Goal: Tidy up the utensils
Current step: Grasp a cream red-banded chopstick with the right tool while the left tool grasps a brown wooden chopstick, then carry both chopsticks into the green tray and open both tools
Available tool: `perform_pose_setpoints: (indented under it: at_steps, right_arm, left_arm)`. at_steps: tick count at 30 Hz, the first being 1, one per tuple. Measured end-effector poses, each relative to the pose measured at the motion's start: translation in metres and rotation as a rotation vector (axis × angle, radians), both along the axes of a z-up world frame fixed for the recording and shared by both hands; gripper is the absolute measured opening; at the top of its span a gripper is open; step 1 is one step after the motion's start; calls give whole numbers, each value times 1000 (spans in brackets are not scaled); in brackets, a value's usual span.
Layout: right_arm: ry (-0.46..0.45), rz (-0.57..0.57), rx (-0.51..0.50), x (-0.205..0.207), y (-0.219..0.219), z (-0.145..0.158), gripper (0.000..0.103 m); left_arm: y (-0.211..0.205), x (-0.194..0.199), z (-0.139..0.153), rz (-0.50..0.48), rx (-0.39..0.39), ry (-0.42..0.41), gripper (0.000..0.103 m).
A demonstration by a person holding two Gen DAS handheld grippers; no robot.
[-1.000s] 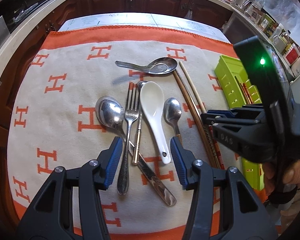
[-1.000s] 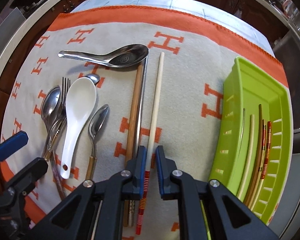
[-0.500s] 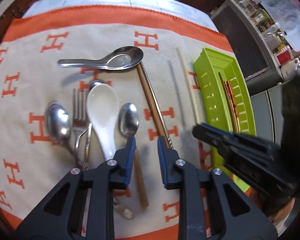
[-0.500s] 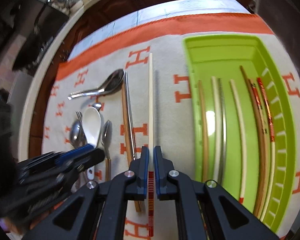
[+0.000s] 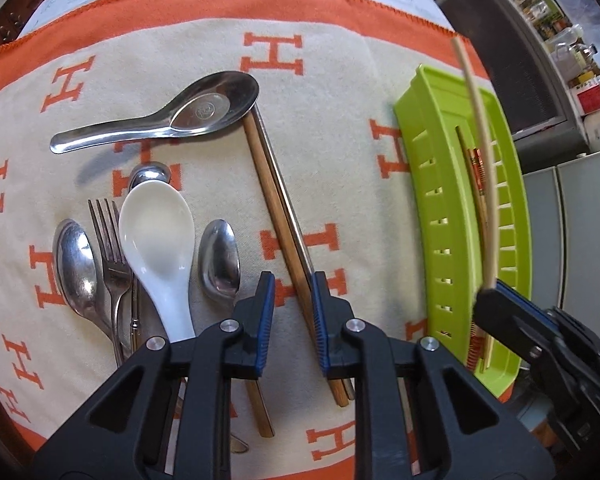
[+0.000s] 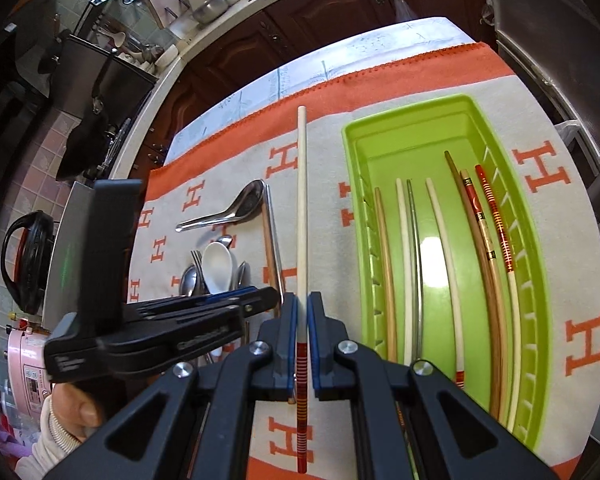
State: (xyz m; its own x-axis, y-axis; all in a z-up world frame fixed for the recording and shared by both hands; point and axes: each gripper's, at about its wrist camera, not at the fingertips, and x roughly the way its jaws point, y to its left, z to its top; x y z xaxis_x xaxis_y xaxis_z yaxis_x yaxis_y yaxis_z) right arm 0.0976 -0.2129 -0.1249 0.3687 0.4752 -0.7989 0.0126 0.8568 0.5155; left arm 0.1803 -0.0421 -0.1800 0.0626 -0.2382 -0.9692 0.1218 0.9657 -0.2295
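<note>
Right wrist view: right gripper (image 6: 303,312) clamps cream chopstick (image 6: 302,208) beside green tray (image 6: 352,208); left gripper (image 5: 293,312), fingers apart, straddles paired chopsticks (image 5: 278,204), so a one-stick pinch would leave its mate.

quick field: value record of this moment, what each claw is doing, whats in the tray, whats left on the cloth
right claw: shut on cream chopstick, lifted beside the green tray
left claw: open, straddling the wooden and metal chopstick pair
tray contents: several chopsticks
on cloth: steel soup spoon, white ceramic spoon, fork, small spoons
</note>
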Motion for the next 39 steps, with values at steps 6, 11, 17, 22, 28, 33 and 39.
perform_pose_setpoints:
  at_steps: [6,11,17,22,28,33,39]
  right_arm:
    - [-6,1,12,-3,-2,-1,5]
    - [5,-8,27,-3,-5,-5,5]
    - [7,-19,29,-7,-8,-5,5]
    - [14,-30,27,-9,-11,-9,5]
    - [22,-41,35,-10,-15,-12,5]
    - [20,-50,44,-13,-22,-11,5]
    - [0,-73,32,-20,-38,-3,5]
  left_arm:
    - [-11,3,-7,-1,29,5,16]
    - [-12,9,-11,27,38,24,16]
    - [-24,17,-13,26,104,15,16]
    - [-39,20,-13,11,143,14,21]
    - [-46,21,-11,11,178,-10,9]
    - [-33,21,-7,65,91,27,4]
    - [-22,3,17,76,-4,39,4]
